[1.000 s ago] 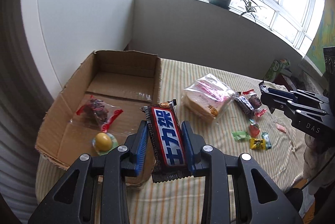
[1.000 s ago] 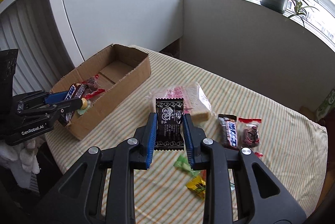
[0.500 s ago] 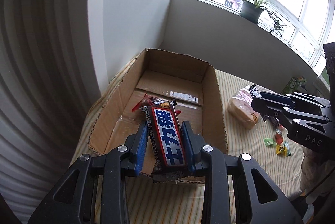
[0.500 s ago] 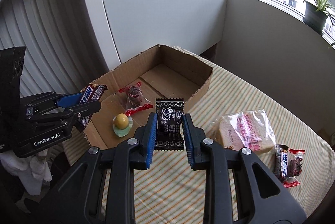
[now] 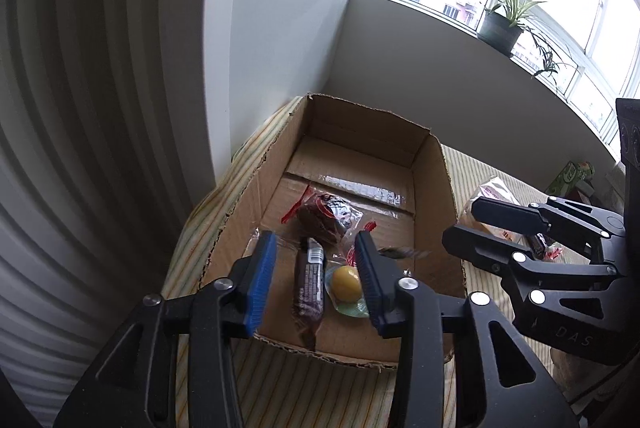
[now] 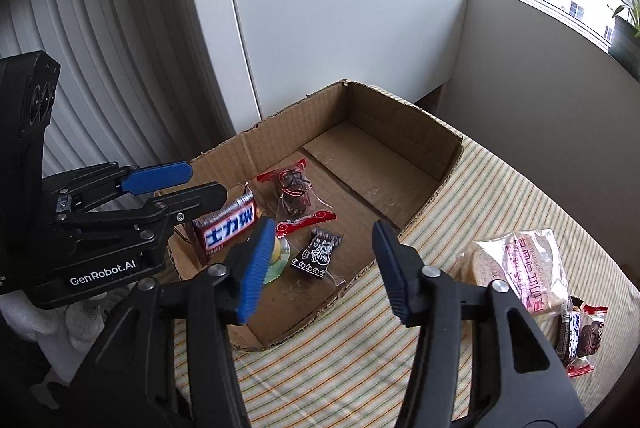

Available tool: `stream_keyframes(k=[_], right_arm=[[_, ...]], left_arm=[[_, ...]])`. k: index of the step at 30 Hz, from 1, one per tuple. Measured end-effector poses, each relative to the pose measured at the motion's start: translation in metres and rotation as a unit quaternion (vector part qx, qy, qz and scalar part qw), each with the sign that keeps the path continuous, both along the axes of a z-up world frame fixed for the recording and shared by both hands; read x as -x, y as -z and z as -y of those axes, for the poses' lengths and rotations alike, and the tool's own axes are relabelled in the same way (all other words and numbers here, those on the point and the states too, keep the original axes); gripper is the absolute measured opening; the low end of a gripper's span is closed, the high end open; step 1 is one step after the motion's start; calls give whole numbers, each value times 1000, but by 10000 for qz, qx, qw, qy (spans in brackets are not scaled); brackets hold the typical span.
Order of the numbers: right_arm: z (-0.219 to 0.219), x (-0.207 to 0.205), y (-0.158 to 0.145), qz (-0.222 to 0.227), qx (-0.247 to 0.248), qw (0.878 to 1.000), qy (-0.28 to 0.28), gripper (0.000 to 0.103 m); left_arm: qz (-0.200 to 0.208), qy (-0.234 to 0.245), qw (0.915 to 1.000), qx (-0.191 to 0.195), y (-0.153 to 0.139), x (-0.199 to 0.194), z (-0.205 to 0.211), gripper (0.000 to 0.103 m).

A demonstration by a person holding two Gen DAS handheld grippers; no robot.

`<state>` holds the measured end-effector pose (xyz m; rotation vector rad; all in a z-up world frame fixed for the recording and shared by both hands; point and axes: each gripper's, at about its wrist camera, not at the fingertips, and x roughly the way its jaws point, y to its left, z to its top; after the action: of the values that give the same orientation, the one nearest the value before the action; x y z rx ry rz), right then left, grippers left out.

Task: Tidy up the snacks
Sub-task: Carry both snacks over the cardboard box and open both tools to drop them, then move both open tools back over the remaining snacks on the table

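An open cardboard box (image 5: 434,188) (image 6: 404,132) stands on the striped tablecloth. My left gripper (image 5: 316,280) is open above its near end. The chocolate bar (image 5: 309,280) (image 6: 228,222) is below it in the box, free of the pads. My right gripper (image 6: 324,264) is open over the box. The black snack packet (image 6: 318,252) is below it in the box, blurred in the left wrist view (image 5: 400,252). A red-wrapped dark snack (image 5: 326,216) (image 6: 294,188) and a yellow jelly cup (image 5: 346,278) lie in the box.
A bagged bread (image 6: 520,268) and two small wrapped snacks (image 6: 580,336) lie on the cloth right of the box. A white wall and ribbed radiator stand left. A potted plant (image 5: 504,28) sits on the windowsill.
Both grippers have opened over the box. The left let go of the chocolate bar and the right let go of the black packet; both are now in the box.
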<state>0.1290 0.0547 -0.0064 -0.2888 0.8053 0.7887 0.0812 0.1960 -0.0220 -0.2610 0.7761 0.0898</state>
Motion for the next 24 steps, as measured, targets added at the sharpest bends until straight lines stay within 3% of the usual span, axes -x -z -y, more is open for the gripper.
stream_keyframes(k=[11, 24], right_arm=[[44, 8, -10, -42, -112, 9993, 350, 56], [157, 31, -14, -58, -299, 9920, 1228, 56]], left_arm=[[114, 58, 9999, 69, -5, 5, 9, 46], [176, 606, 9978, 191, -10, 20, 59, 46]])
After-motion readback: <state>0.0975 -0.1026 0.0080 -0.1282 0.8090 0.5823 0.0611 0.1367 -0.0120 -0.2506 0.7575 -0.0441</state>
